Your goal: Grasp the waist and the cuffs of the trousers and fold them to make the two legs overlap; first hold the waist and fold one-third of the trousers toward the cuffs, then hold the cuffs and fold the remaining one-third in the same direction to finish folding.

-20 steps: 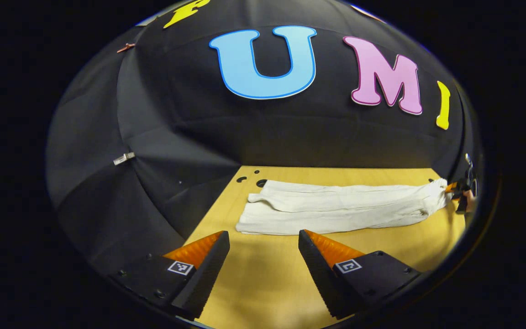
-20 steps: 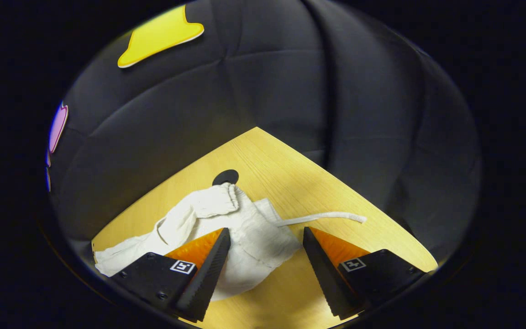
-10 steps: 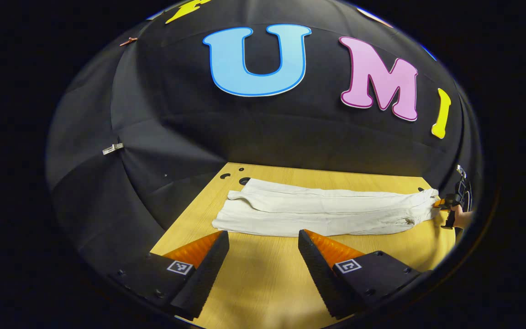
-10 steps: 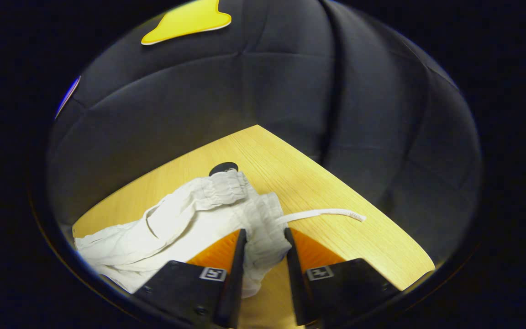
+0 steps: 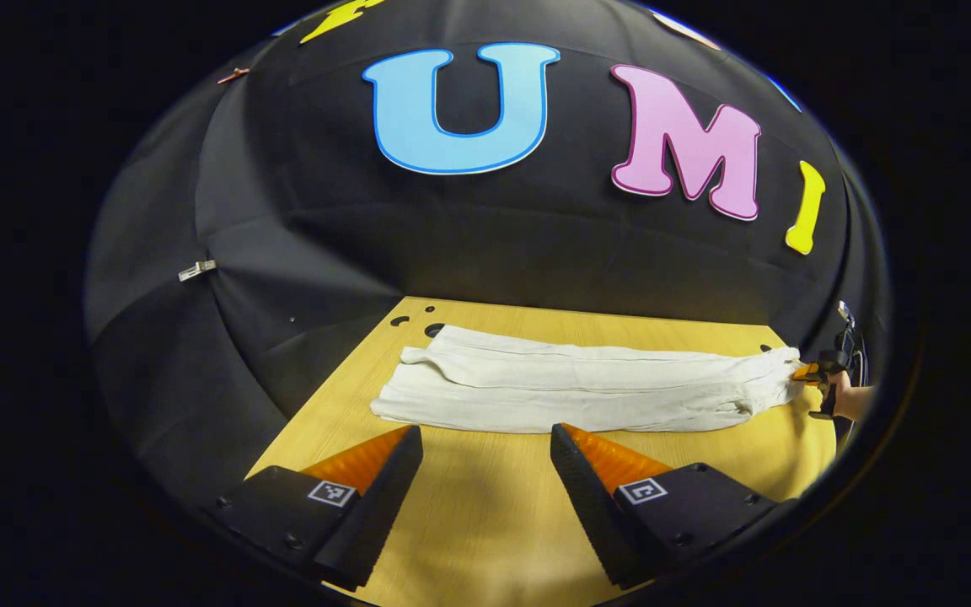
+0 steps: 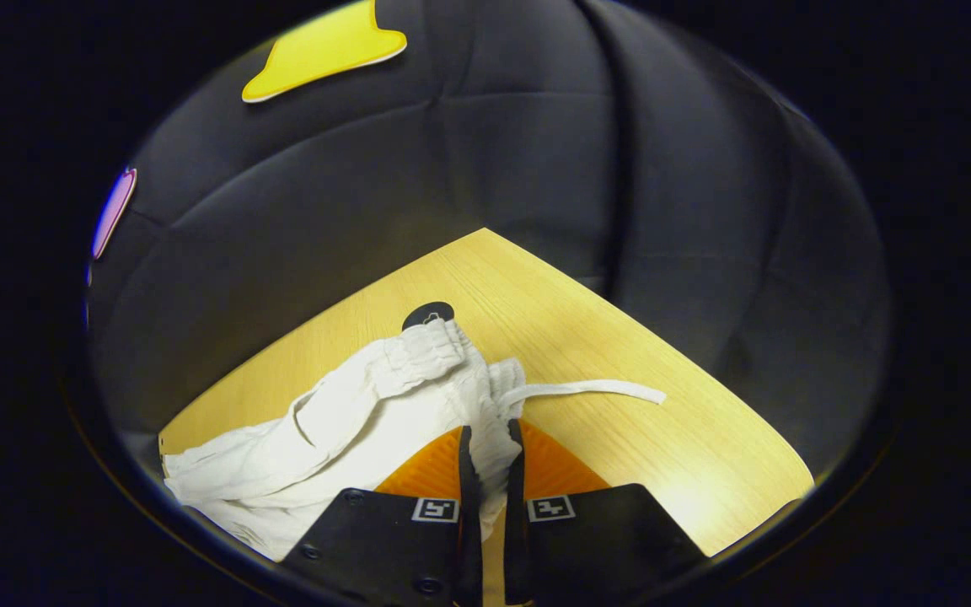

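One pale wooden table (image 5: 485,523) under white trousers (image 5: 570,392), black cloth wall (image 5: 283,253) behind.

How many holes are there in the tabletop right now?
4. Two sit near the cuff end of the trousers: and. One and one sit by the waist, perhaps the same hole. The cloth may hide more.

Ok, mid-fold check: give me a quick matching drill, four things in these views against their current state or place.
Things:
1. left gripper
2. right gripper
3. drawstring
4. trouser cuffs

States:
A. clamped on the waistband
B. lying loose on the table
C. open above bare table
D. flat at the far end from the waist

Pairs: 1-C, 2-A, 3-B, 4-D
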